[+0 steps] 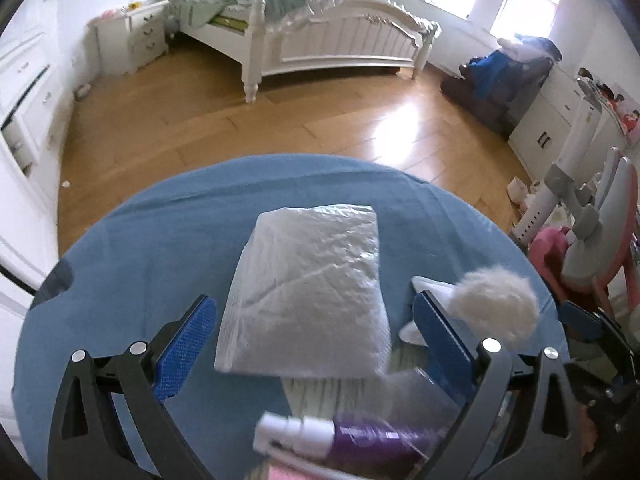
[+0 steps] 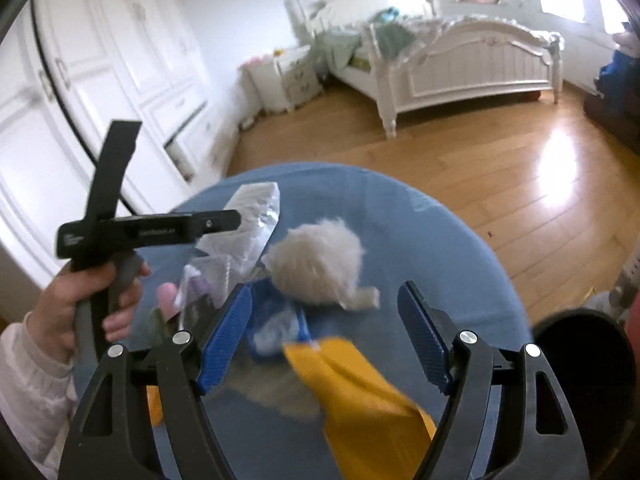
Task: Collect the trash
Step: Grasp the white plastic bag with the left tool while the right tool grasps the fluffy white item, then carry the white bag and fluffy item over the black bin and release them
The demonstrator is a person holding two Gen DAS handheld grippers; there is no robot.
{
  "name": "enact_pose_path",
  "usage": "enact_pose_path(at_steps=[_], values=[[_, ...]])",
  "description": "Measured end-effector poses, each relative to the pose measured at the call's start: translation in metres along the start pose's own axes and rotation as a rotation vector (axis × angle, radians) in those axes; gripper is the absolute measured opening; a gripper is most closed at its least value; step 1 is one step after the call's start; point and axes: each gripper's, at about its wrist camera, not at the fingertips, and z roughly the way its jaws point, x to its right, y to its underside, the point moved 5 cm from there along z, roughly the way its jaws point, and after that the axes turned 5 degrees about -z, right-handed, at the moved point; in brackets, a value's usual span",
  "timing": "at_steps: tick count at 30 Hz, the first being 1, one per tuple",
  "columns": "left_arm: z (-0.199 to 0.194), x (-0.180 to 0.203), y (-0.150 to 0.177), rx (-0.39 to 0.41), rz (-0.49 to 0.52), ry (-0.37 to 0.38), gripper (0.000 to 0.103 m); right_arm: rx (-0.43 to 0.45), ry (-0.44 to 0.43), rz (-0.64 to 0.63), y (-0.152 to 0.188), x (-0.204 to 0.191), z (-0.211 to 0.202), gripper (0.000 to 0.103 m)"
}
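Trash lies on a round table with a blue cloth point(image 1: 140, 248). My left gripper point(image 1: 314, 336) is open, its blue pads on either side of a crinkled white plastic packet point(image 1: 308, 288) without touching it. A white fluffy ball point(image 1: 496, 304) and a white paper scrap point(image 1: 432, 286) lie right of it, and a purple tube point(image 1: 360, 440) is closer to the camera. My right gripper point(image 2: 326, 320) is open over a yellow wrapper point(image 2: 360, 400), which its pads do not touch. Beyond it lie a blue-and-white packet point(image 2: 276, 328) and the fluffy ball point(image 2: 320, 272).
A hand point(image 2: 80, 304) holds the left gripper's handle at the table's left side. A black bin point(image 2: 580, 360) stands at the table's right edge. Wooden floor point(image 1: 320, 120), a white bed point(image 1: 340, 36), wardrobes point(image 2: 100, 60) and a desk chair point(image 1: 600, 220) surround the table.
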Motion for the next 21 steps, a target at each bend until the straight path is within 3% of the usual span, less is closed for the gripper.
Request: enact_pose_path(at_steps=[3,6,8,11,15,18,21], values=[[0.011,-0.007,-0.002,-0.011,0.016,-0.027,0.097,-0.066,0.014,-0.004,-0.013,-0.006,0.031,0.075],[0.014,-0.010,-0.002,0.002,0.030,-0.038,0.079,-0.127,0.064,-0.012,-0.018,-0.007,0.053,0.074],[0.012,-0.012,-0.005,0.010,0.035,-0.045,0.060,-0.155,0.066,0.004,-0.011,-0.004,0.062,0.062],[0.007,-0.017,-0.005,0.018,0.000,0.001,0.049,-0.147,0.045,0.011,-0.009,-0.006,0.063,0.050],[-0.012,-0.018,-0.003,0.073,-0.017,0.039,0.045,-0.056,0.003,0.032,-0.010,-0.009,0.039,0.046],[-0.041,-0.011,0.000,0.133,-0.026,0.071,0.045,0.064,-0.036,0.059,-0.013,-0.009,0.001,0.046],[-0.070,0.004,0.005,0.192,-0.025,0.105,0.045,0.197,-0.002,0.064,-0.010,-0.008,-0.047,0.046]])
